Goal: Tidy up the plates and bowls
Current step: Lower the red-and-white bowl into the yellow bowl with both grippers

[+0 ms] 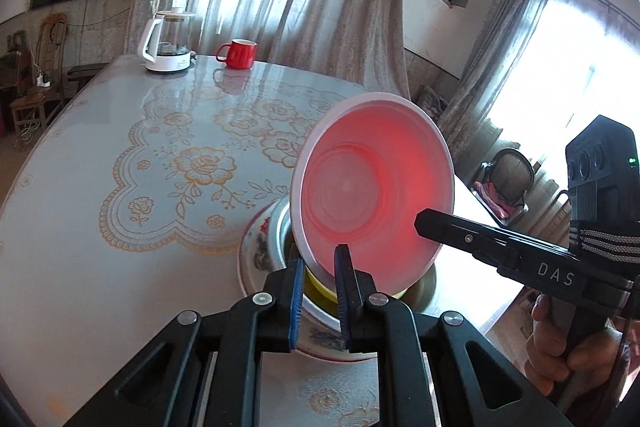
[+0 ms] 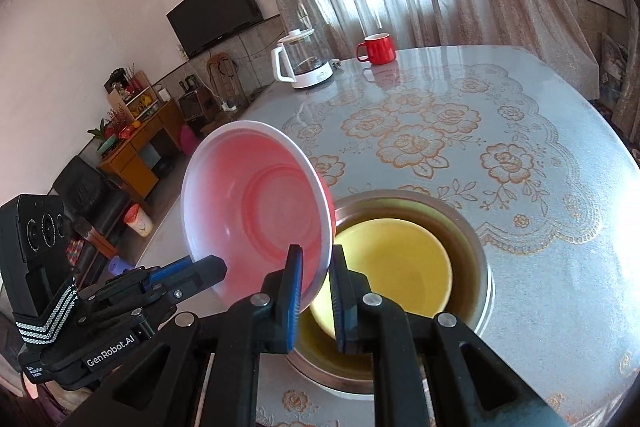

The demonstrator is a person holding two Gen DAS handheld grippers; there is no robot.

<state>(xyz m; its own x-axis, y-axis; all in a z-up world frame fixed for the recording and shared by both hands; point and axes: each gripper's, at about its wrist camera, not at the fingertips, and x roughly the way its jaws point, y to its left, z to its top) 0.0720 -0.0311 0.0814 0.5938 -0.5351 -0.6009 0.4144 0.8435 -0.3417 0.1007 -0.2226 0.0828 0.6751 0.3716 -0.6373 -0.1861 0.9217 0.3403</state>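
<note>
A pink plastic bowl (image 1: 372, 183) with a white rim is held tilted on edge above a stack. Both grippers pinch its rim: my left gripper (image 1: 320, 291) from one side, my right gripper (image 2: 316, 291) from the other. In the right wrist view the pink bowl (image 2: 256, 211) leans over a yellow bowl (image 2: 400, 263) nested in a steel bowl (image 2: 468, 227). In the left wrist view the stack rests on a flowered plate (image 1: 256, 251). The right gripper's body (image 1: 500, 247) shows at the right of the left wrist view, and the left gripper's (image 2: 160, 287) at the left of the right wrist view.
A red mug (image 1: 238, 53) and a glass kettle on a white base (image 1: 168, 43) stand at the table's far edge. The round table (image 1: 100, 147) has a lace-patterned cover. Chairs and furniture stand beyond the table edges.
</note>
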